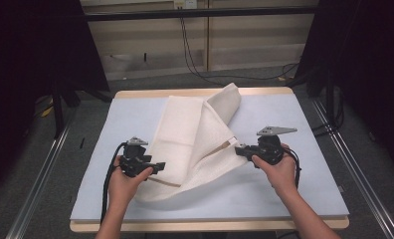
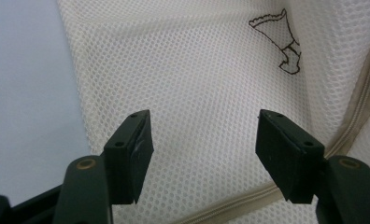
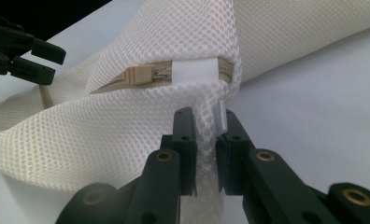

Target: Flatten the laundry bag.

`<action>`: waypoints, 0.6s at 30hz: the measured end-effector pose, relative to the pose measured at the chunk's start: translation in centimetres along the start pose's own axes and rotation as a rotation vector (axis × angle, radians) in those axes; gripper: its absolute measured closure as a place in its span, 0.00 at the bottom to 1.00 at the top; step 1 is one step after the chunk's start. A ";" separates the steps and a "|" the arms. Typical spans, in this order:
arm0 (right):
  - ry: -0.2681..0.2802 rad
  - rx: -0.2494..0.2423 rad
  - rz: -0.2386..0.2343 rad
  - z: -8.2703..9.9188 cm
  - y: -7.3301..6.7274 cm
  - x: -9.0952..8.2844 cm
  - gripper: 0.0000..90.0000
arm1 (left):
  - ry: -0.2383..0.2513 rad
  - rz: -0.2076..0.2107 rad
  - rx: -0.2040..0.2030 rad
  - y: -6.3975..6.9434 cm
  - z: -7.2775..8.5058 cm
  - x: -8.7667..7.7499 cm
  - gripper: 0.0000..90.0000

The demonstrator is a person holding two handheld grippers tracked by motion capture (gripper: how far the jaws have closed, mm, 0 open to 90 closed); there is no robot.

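A cream mesh laundry bag (image 1: 195,134) with a beige zipper lies crumpled across the pale blue table mat (image 1: 304,194). My right gripper (image 1: 241,149) is shut on a pinched fold of the mesh bag (image 3: 127,135) beside the zipper end (image 3: 148,74), lifting that corner off the mat. My left gripper (image 1: 159,166) stands open at the bag's left edge; its two jaws hover over flat mesh (image 2: 197,93) with nothing between them. A small dark stitched emblem (image 2: 279,39) shows on the mesh beyond the left jaws, and the zipper seam (image 2: 360,107) runs at the right.
The mat sits on a wooden table (image 1: 195,226) with metal rails (image 1: 36,184) on the floor at both sides. Black cables (image 1: 195,64) trail along the floor behind the table. Bare mat lies left and right of the bag.
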State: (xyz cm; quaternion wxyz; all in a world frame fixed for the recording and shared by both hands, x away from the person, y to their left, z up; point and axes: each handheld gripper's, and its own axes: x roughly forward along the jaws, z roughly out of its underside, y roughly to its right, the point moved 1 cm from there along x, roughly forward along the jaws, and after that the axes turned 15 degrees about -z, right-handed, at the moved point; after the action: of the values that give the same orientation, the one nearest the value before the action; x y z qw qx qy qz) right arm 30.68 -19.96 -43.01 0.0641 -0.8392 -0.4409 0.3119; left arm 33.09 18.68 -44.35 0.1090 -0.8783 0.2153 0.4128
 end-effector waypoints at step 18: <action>0.005 0.008 -0.010 1.3 0.1 -0.9 0.89 | -0.004 0.007 -0.006 -0.1 -0.2 0.3 0.29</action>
State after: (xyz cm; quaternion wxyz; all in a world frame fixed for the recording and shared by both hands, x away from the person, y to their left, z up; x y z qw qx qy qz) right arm 29.64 -20.98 -43.68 0.0703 -0.8373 -0.4437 0.3115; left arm 33.40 18.61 -44.47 0.1054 -0.8769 0.2169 0.4157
